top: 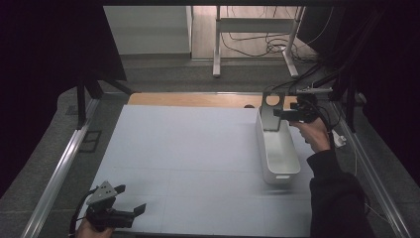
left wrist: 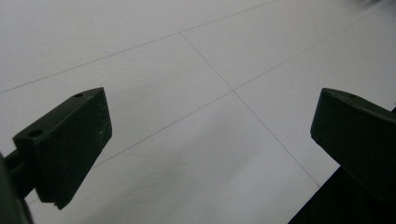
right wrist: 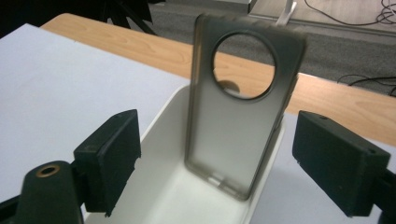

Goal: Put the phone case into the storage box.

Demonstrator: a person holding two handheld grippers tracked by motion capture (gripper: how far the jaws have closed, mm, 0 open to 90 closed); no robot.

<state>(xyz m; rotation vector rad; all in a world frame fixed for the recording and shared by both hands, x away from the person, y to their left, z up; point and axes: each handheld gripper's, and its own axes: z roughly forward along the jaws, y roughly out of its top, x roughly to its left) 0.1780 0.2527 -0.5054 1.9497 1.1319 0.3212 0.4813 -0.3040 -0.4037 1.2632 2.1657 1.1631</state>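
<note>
A translucent grey phone case [right wrist: 236, 126] with a round camera hole stands upright at the far end of a long white bin [right wrist: 161, 114], leaning on its end wall. My right gripper [right wrist: 217, 161] is open; its jaws stand apart just short of the case, one to each side, neither touching it. In the high view the case [top: 270, 111] rises from the bin [top: 277, 174] at the table's right, with the right gripper [top: 280, 114] level beside it. Near the front left corner my left gripper [top: 131, 198] is open over the bare table, nothing between its fingers [left wrist: 70, 144].
The pale grey table top [top: 188, 148] ends in a wooden strip [top: 198, 100] at the back. Metal rails [top: 59, 168] run along both sides. Cables and a desk frame [top: 252, 44] are on the floor behind.
</note>
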